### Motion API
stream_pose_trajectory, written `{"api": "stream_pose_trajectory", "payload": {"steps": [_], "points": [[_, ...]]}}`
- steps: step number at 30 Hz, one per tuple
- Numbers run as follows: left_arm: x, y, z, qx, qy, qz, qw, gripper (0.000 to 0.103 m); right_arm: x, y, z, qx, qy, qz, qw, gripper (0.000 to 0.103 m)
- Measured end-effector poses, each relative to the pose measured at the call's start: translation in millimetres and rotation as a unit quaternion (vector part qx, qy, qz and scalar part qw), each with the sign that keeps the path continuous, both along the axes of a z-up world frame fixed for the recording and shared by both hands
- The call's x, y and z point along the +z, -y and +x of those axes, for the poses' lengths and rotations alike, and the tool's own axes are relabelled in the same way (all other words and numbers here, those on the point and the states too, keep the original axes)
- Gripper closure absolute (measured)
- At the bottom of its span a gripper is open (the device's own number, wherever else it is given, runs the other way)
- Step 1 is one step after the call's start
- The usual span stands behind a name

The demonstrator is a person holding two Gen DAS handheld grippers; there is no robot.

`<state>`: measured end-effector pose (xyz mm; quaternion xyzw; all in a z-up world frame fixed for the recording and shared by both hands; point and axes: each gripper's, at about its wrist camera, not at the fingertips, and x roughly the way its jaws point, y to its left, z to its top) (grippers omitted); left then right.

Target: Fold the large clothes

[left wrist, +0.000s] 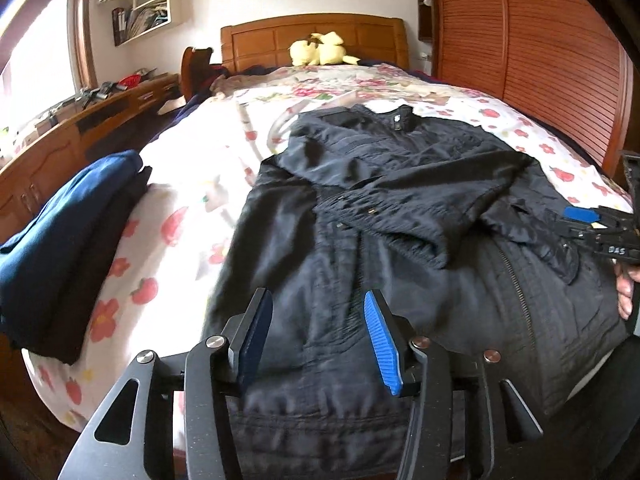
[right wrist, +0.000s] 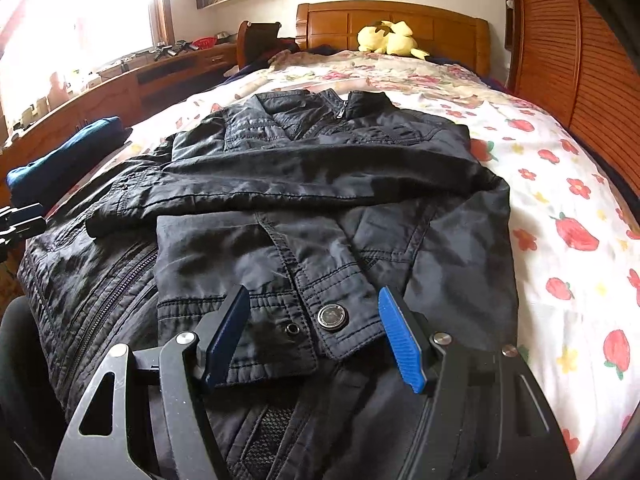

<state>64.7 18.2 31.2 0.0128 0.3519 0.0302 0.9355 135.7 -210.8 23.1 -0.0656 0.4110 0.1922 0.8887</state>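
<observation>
You can read just one marking: white letters that look like "DAS" on the black body of the right gripper (left wrist: 596, 224), at three o'clock in your left wrist view. The book spines on the wall shelf (left wrist: 144, 20) are too blurred to read.

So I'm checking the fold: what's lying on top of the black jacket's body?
Both sleeves are folded across the black jacket, one cuff with its snap button facing up. The front beneath them is covered.
</observation>
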Motion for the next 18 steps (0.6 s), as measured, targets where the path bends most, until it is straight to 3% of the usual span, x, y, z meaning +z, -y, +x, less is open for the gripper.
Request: {"api": "stream_pose_trajectory", "payload": {"steps": [9, 11, 18], "points": [[-13.5, -39.6, -6.8, 0.012, -0.016, -0.006, 0.9998, 0.053, 17.5, 27.5, -39.5, -0.022, 0.004, -0.021, 1.0, 0.032], [-16.4, -47.1, -9.1, 0.014, -0.019, -0.007, 0.9997, 0.053, 17.0, 39.8, -49.5, -0.044, -0.004, -0.023, 0.999, 0.026], [-25.6, -61.0, -17.3, 0.014, -0.026, -0.017, 0.9994, 0.053, 9.8, 62.7, -81.1, -0.079, -0.044, -0.052, 0.995, 0.026]]}}
